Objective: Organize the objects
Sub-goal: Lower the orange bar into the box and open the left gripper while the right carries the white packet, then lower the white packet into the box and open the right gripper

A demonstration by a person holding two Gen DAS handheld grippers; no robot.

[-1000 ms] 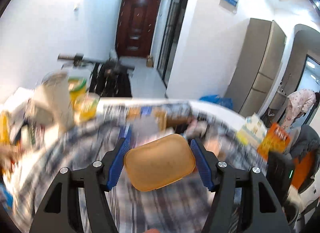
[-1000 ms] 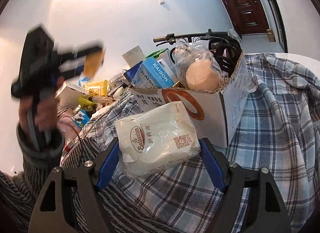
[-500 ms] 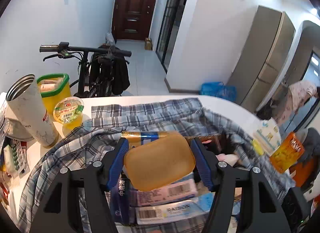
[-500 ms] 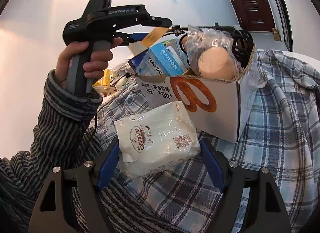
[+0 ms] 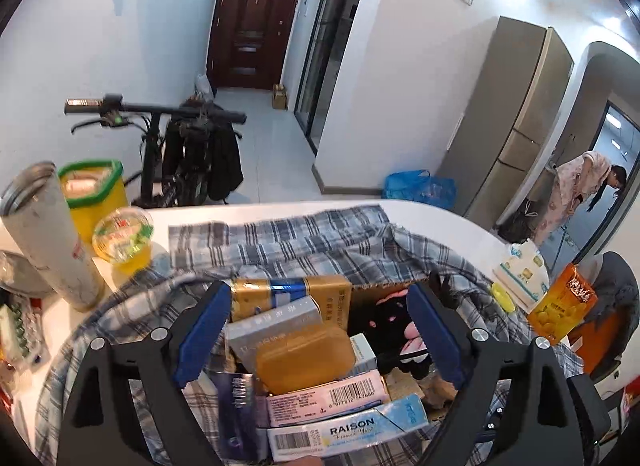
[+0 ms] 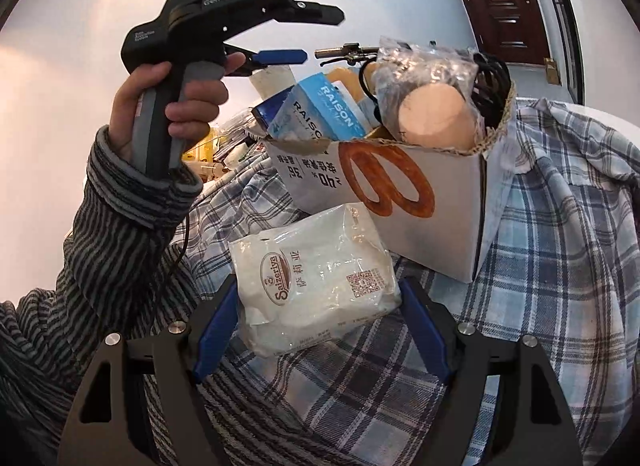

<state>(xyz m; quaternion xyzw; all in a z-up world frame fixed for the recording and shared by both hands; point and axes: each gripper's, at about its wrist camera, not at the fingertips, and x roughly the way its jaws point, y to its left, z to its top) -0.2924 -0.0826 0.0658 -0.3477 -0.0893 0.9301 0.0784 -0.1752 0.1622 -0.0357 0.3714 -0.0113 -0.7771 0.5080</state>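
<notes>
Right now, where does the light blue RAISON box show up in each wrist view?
Left wrist: RAISON box at bottom centre, lying inside the cardboard box.
Right wrist: RAISON box upper centre, poking above the cardboard box rim.
Shared landmark: the plaid shirt.

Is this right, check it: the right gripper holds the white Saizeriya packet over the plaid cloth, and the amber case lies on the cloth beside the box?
One detail is wrong. The amber case lies inside the cardboard box, on top of the packets there, between the opening pads of the left gripper, as the left wrist view shows. The rest stands: the right gripper holds the white Saizeriya packet over the plaid cloth.
</notes>
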